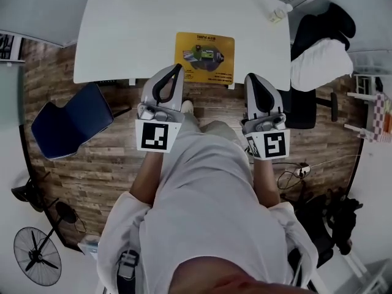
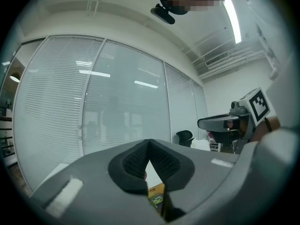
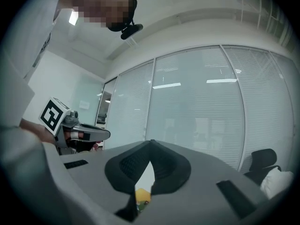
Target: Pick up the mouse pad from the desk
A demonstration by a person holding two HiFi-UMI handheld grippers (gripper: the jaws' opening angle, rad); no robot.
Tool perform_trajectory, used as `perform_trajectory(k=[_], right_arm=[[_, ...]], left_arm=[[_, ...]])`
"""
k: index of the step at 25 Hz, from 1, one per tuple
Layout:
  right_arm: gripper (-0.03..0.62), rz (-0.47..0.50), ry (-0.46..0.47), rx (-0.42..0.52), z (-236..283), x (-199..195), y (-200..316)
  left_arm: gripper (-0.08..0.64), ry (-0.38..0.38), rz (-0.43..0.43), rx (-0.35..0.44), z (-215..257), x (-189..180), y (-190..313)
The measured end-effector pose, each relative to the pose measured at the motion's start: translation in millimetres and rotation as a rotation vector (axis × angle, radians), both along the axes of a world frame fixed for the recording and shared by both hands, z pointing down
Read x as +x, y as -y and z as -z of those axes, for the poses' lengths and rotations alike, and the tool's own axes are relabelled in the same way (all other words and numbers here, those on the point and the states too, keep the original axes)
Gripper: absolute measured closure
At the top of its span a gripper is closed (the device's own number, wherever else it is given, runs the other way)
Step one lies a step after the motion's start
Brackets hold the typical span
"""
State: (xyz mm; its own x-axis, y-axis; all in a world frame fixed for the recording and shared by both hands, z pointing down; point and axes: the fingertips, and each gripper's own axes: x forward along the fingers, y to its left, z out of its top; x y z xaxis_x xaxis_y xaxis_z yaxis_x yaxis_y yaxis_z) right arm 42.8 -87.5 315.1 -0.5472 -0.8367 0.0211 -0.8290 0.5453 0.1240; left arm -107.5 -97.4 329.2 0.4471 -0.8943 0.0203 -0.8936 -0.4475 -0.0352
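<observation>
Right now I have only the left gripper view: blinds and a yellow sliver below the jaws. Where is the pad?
Observer: The pad lies flat at the desk's near edge, ahead, between the left gripper and the right gripper.
Operator: Anything else on the desk?
Observer: Only a small bottle near the right edge, well apart from the pad.
Operator: Is the right gripper open?
Observer: No. Its own view shows the jaws together, holding nothing.
</observation>
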Motion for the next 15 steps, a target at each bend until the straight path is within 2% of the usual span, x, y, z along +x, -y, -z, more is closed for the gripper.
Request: perform_trajectory(k=[8, 12, 15], right_arm=[[0.592, 0.020, 0.009, -0.018, -7.4, -11.1, 33.9], [0.592, 0.031, 0.033, -0.032, -17.6, -5.3, 44.2], [0.592, 0.043, 0.046, -0.051, -25.0, 0.7, 46.0]], left_arm=[[0.563, 0.022, 0.053, -0.036, -15.0, -18.5, 35.2], [0.561, 0.094, 0.091, -0.029, -30.1, -19.2, 43.3], [0.561, 0.107, 0.125, -0.025, -40.3, -16.3, 44.2]])
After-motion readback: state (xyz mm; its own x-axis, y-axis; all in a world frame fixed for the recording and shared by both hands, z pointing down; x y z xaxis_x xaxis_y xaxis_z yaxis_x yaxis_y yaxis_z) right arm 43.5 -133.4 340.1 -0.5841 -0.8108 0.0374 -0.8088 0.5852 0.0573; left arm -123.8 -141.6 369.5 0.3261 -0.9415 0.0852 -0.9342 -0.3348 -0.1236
